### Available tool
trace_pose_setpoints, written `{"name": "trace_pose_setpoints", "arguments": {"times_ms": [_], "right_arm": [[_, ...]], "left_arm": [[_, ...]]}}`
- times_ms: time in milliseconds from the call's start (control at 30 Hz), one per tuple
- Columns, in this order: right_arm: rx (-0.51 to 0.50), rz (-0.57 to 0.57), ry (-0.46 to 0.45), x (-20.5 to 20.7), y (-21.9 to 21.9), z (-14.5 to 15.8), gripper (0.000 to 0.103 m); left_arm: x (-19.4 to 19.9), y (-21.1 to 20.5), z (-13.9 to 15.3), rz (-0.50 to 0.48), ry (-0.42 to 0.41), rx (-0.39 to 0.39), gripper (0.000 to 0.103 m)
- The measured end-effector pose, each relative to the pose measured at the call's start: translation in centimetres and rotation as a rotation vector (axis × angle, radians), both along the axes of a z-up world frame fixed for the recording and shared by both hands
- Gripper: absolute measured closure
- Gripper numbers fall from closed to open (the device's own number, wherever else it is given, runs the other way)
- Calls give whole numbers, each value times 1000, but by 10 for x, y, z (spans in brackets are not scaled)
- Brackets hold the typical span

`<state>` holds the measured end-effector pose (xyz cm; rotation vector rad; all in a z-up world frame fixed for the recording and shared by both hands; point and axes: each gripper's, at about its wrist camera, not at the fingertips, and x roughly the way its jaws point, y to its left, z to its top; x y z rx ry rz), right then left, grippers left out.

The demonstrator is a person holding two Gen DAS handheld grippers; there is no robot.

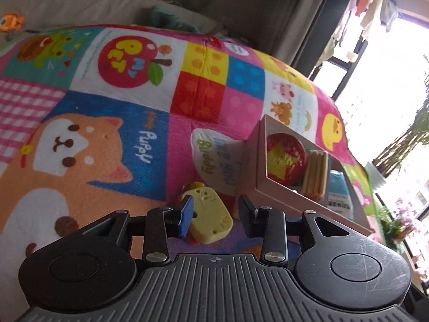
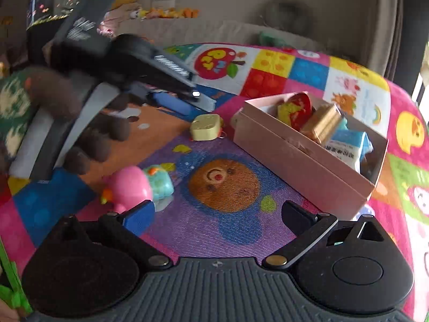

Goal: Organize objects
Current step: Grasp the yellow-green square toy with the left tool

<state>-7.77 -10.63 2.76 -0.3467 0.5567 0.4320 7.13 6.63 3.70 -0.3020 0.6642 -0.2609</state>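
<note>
A pale yellow toy lies on the patterned blanket, between the fingers of my left gripper, which is open with its jaws apart from the toy's sides. It also shows in the right wrist view, to the left of the pink cardboard box. The box holds a red and yellow toy, a tan block and a blue packet. My right gripper is open and empty above the blanket. A pink toy with a teal part lies by its left finger.
The colourful patchwork blanket covers the whole surface and drops off at the right edge. The gloved hand holding the left gripper fills the left of the right wrist view. A window and plants are at the far right.
</note>
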Motion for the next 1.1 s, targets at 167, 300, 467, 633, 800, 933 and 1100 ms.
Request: {"name": "trace_pose_setpoints", "arguments": {"times_ms": [167,300,467,633,800,933,1100], "right_arm": [[-21,17,-35,-14,6,-9,2],[1,2,-23,-14,2,-7,0],[42,-37,-10,-14,-6,-6,0],[109,-62,46,-8,-18,-4,0],[135,-96,84,-2,-24,-4,0],[129,-101,74,-2,-23,-6,0],[138,-117,77,2,-25,-6,0]], "left_arm": [[15,-9,-10,51,58,51,62],[25,-24,-7,1,58,120,60],[32,-39,-8,-23,92,243,57],[32,-40,-10,-30,87,265,52],[33,-42,-8,-26,94,276,52],[40,-39,-14,-22,142,237,51],[38,-29,-13,-18,152,149,52]]}}
